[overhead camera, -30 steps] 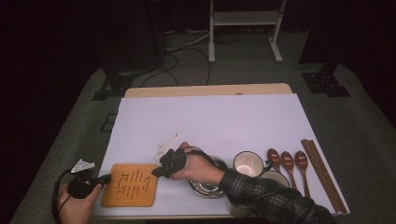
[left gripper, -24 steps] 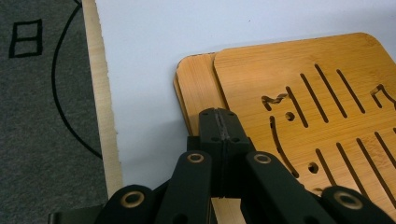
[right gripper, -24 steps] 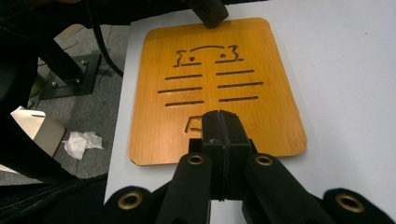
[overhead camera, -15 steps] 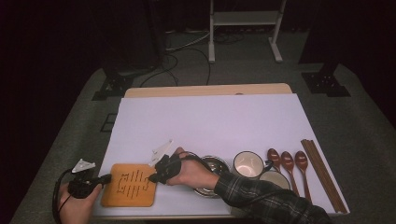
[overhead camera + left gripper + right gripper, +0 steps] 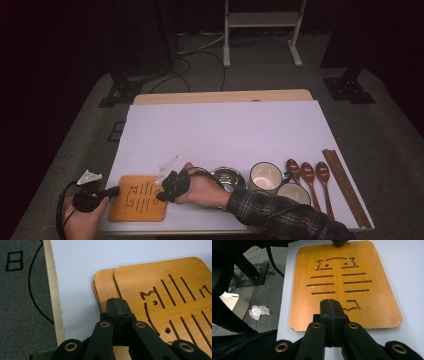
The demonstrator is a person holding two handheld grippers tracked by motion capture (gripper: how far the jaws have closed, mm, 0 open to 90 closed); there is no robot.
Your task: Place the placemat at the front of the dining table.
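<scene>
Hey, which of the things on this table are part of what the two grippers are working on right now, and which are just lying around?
In use:
- stack of slotted bamboo boards
- left gripper, shut, on its left edge
- right gripper, shut, on its right edge

Lying about:
- steel bowl
- white mug with dark rim
- three dark wooden spoons
- brown chopsticks

My grippers (image 5: pixel 117 306) are matte black, with brass-ringed pivot screws along their linkage arms. My right sleeve (image 5: pixel 280 215) is dark plaid flannel; a black cable (image 5: pixel 62 215) loops beside my left gripper (image 5: pixel 112 191).
</scene>
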